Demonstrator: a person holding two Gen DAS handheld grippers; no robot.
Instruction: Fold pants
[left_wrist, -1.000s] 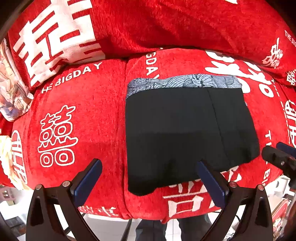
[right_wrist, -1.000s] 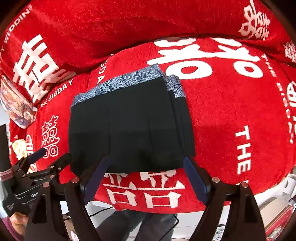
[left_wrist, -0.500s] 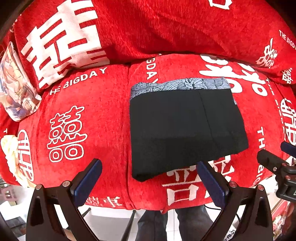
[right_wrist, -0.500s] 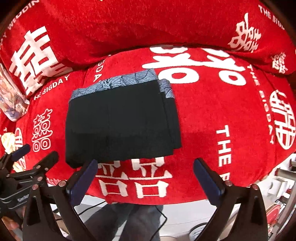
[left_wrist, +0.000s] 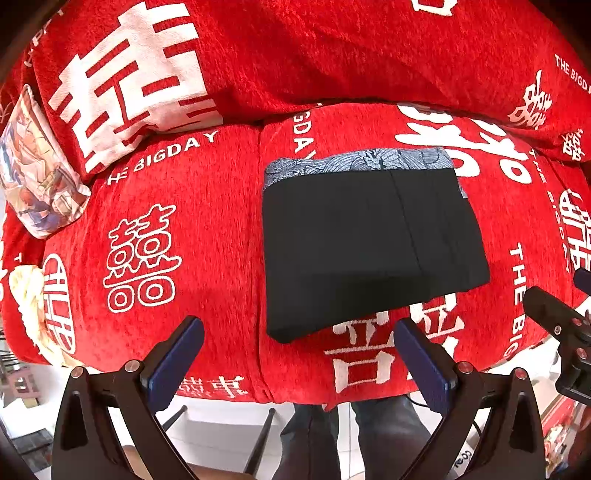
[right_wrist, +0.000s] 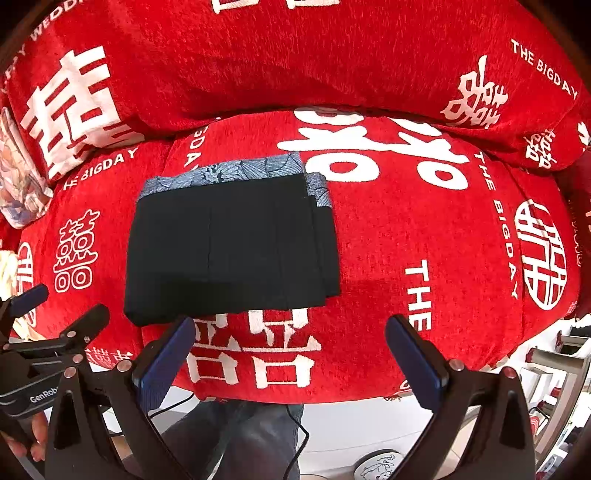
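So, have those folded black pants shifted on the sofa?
No. The folded black pants still overlap the same white character on the red sofa cover.

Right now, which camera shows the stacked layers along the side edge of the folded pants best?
The right wrist view: the pants' staggered layers show along their right edge. The left wrist view shows the pants whole, but that edge reads as one line.

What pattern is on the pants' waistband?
Blue-grey leaf-like line print on the waistband, clearest in the right wrist view.

Black pants (left_wrist: 369, 243) folded into flat rectangle, grey patterned waistband (left_wrist: 358, 164) at far edge.
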